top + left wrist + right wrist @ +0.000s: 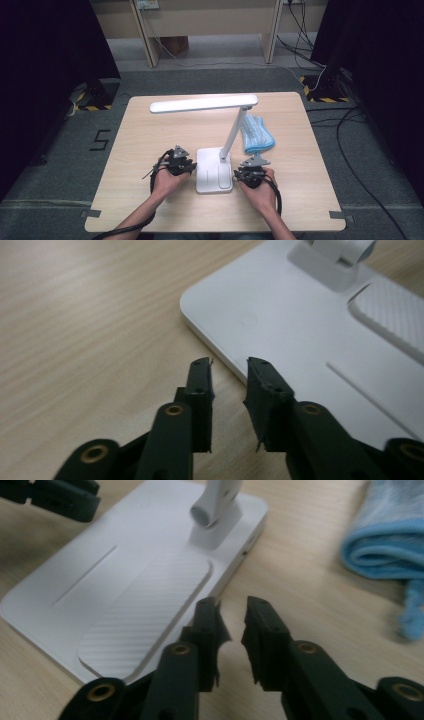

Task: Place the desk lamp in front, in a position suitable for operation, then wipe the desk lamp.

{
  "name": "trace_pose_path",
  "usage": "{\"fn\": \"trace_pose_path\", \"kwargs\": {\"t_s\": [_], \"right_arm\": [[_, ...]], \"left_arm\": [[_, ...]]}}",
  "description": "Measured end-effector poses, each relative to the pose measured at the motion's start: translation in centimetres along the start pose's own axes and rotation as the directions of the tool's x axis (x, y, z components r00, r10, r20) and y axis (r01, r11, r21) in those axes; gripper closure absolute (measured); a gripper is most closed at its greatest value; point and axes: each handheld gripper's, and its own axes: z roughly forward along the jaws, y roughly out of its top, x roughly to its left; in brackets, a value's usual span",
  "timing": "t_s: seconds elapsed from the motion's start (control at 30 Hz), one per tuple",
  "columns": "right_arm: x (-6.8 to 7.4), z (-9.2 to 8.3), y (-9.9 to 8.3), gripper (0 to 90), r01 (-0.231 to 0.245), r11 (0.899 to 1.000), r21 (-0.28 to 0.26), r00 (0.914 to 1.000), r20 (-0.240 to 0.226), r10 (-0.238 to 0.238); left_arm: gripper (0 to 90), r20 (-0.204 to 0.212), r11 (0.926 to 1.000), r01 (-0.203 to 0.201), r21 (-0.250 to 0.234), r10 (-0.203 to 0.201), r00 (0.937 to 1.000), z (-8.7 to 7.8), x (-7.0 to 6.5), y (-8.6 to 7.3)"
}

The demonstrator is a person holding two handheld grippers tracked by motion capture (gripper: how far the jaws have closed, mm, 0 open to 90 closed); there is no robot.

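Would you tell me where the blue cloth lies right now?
In the high view, the blue cloth lies on the table, right of the lamp, beyond the right gripper.

White desk lamp (214, 150) with ribbed white pad (145, 610) on its base, light blue cloth (256, 134) beside the lamp, pale woodgrain table (145, 130), black grippers (179, 164)

1 desk lamp (215, 170), 1 blue cloth (256, 134), 1 table (145, 130), 2 grippers.

- In the right gripper view, the blue cloth (387, 545) is cut off at the frame's right edge and blurred.
- In the left gripper view, the lamp base (310, 340) runs off the right edge, and its post is cropped at the top.
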Motion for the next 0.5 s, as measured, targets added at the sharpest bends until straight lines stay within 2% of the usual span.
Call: {"fn": "trace_pose_path", "kwargs": {"t_s": [0.1, 0.13, 0.23, 0.3, 0.43, 0.5], "right_arm": [[-1.7, -1.3, 0.0, 56.8, -0.038, 0.999, -0.028, 0.9992, 0.006, 0.038], [-2.5, -1.9, 0.0, 54.5, -0.056, 0.998, -0.041, 0.9982, 0.018, 0.056], [-4.2, -2.9, -0.2, 49.9, -0.072, 0.994, -0.079, 0.9957, 0.053, 0.076], [-5.4, -3.7, -0.4, 45.4, -0.103, 0.989, -0.106, 0.9904, 0.081, 0.112], [-6.2, -3.9, -0.2, 43.5, -0.110, 0.987, -0.115, 0.9882, 0.094, 0.121], [-6.7, -3.8, 0.1, 40.6, -0.106, 0.987, -0.119, 0.9859, 0.117, 0.120]], "left_arm": [[52.7, -0.007, 0.9976, -0.025, -0.065, 0.024, 0.9997, -1.3, 0.3, -0.1], [48.5, -0.003, 0.9965, -0.016, -0.082, 0.016, 0.9999, -1.6, 0.4, -0.2], [39.7, -0.010, 0.9964, -0.016, -0.083, 0.015, 0.9998, -2.1, 0.3, -0.4], [34.6, -0.018, 0.9957, -0.018, -0.091, 0.017, 0.9997, -2.4, 0.1, -0.5], [33.5, -0.018, 0.9946, -0.010, -0.103, 0.009, 0.9998, -3.1, 0.0, -1.0], [33.5, -0.021, 0.9940, -0.002, -0.110, -0.001, 0.9998, -3.5, 0.1, -1.3]]}}
